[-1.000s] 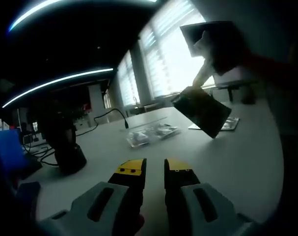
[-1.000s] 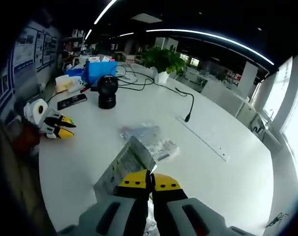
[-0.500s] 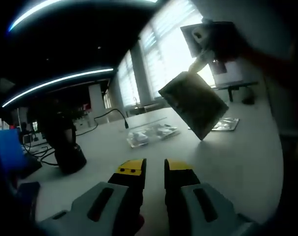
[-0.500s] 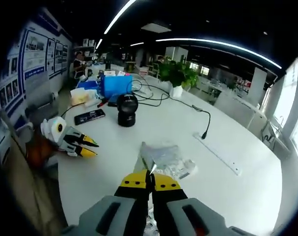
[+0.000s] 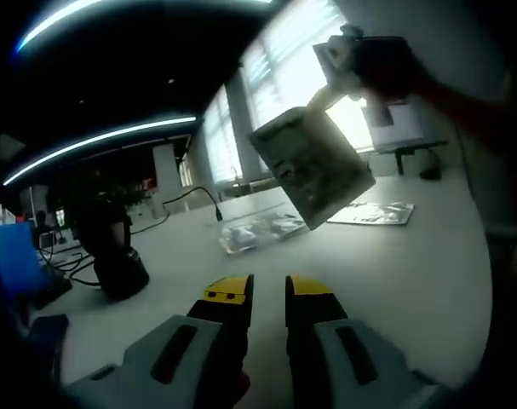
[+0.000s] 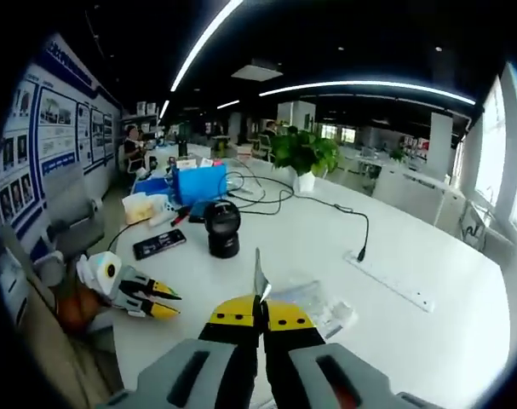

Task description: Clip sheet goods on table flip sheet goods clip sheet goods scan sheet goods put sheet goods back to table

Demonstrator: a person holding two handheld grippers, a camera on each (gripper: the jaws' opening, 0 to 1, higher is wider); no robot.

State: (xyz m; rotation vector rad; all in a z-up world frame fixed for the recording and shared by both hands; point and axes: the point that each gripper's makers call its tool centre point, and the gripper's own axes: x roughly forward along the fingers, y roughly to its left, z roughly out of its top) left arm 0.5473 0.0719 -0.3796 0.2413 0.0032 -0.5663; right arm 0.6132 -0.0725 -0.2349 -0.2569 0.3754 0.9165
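A flat grey printed packet of sheet goods hangs in the air above the white table, tilted, with its printed face showing in the left gripper view. My right gripper grips its top edge there. In the right gripper view the packet is edge-on, a thin strip rising from my right gripper, whose jaws are shut on it. My left gripper sits low over the table, open with nothing between its yellow tips, and it lies at the left of the right gripper view.
A black scanner stands on the table, dark at the left of the left gripper view. Clear packets lie mid-table, one more to the right. A blue box, phone, potted plant and power strip lie beyond.
The right gripper has lifted and turned the packet: it rose up and to the left in the left gripper view, and went from flat to edge-on in the right gripper view. The left gripper stayed still.
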